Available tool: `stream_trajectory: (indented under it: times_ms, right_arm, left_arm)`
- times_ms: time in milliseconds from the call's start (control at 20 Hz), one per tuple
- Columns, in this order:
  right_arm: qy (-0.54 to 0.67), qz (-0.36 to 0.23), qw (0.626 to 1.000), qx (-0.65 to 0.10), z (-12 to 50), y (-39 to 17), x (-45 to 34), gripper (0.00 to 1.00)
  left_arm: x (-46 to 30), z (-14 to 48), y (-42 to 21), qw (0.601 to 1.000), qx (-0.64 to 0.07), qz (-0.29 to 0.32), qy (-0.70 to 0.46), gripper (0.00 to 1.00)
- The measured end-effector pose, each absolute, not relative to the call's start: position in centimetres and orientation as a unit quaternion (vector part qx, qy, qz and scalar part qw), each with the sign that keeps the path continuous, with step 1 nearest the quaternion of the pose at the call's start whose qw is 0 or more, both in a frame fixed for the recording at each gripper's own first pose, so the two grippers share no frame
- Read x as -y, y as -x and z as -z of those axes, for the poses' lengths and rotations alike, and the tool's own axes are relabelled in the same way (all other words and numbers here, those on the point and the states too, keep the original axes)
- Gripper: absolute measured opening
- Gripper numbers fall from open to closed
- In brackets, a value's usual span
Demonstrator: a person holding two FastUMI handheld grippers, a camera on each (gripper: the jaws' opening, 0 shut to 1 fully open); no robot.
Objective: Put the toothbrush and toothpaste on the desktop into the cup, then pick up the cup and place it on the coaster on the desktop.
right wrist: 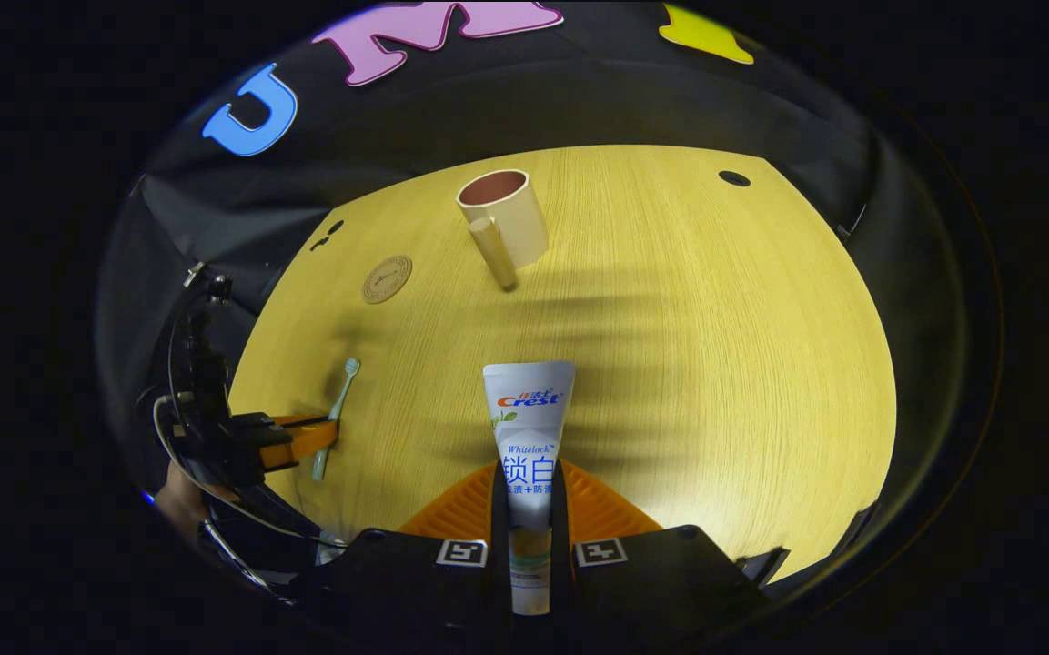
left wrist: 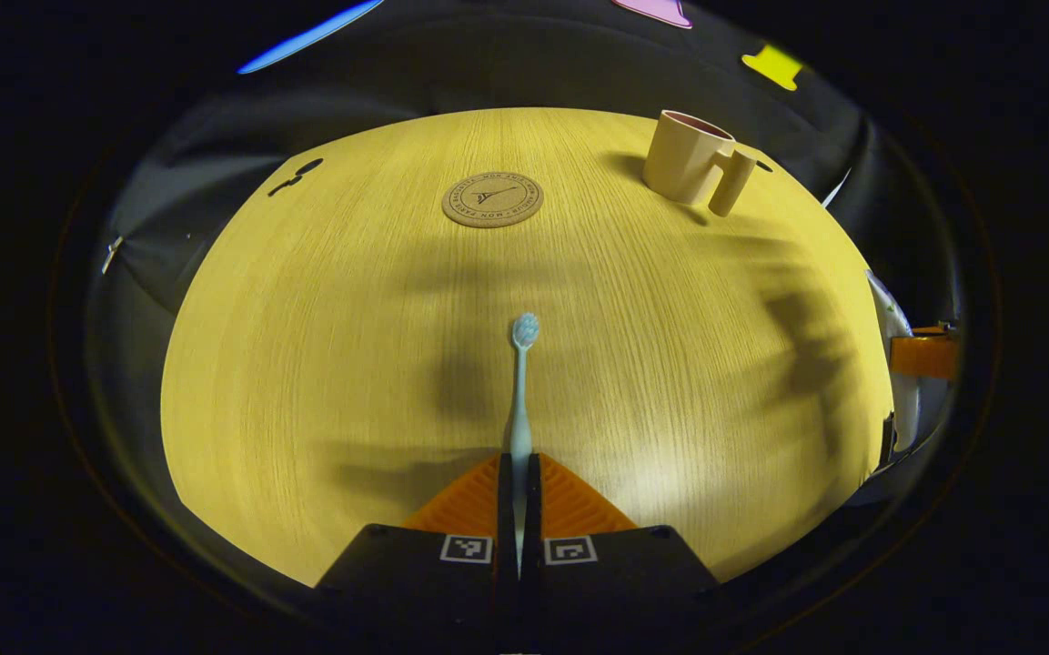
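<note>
nearest the lens in the left gripper view, the left gripper is clamped on the handle of the toothbrush, both fingers pressing its sides. the brush's long axis runs straight ahead along the fingers, bristle head leading, out over the wooden desktop. in the right gripper view the right gripper is likewise closed on the toothpaste tube, gripped around its lower half; the tube's long axis also follows the fingers, with the flat crimped end forward and the cap end back between the fingers.

the cup stands upright near the far edge of the desktop, mouth up and empty as far as can be seen, its handle turned toward the right gripper. from the right gripper it lies almost dead ahead; from the left gripper it sits far ahead and well to the right. the right gripper looks the better lined up with it.

the cork coaster lies flat, bare, well apart from the cup, nearly straight ahead of the left gripper.

since both items point level and forward while the cup opens upward, each likely needs tipping on end above the rim before release. the cup's handle side faces the approach and could be knocked.
</note>
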State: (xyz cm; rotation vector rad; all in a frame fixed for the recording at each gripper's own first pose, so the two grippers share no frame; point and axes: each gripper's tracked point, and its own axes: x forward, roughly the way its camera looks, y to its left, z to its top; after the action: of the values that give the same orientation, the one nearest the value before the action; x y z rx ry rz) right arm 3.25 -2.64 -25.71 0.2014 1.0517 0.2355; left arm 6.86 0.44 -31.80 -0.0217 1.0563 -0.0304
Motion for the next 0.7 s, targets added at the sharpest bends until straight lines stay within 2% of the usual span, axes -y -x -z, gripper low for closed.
stream_trajectory:
  times_ms: [300,550,700]
  right_arm:
    - [-0.094,-0.119,0.876,-0.457,22.6,-7.1,2.4,0.2]
    - [-0.091,-0.129,0.912,-0.378,17.4,-12.9,1.9,0.2]
    - [-0.093,-0.134,0.924,-0.346,15.1,-15.9,0.8,0.2]
  left_arm:
    - [-0.4,31.4,-6.9,0.871,-0.49,0.02,0.021,0.07]
    - [-0.3,29.4,-7.0,0.889,-0.455,0.017,0.051,0.07]
    - [0.7,27.4,-7.4,0.9,-0.43,0.036,0.066,0.06]
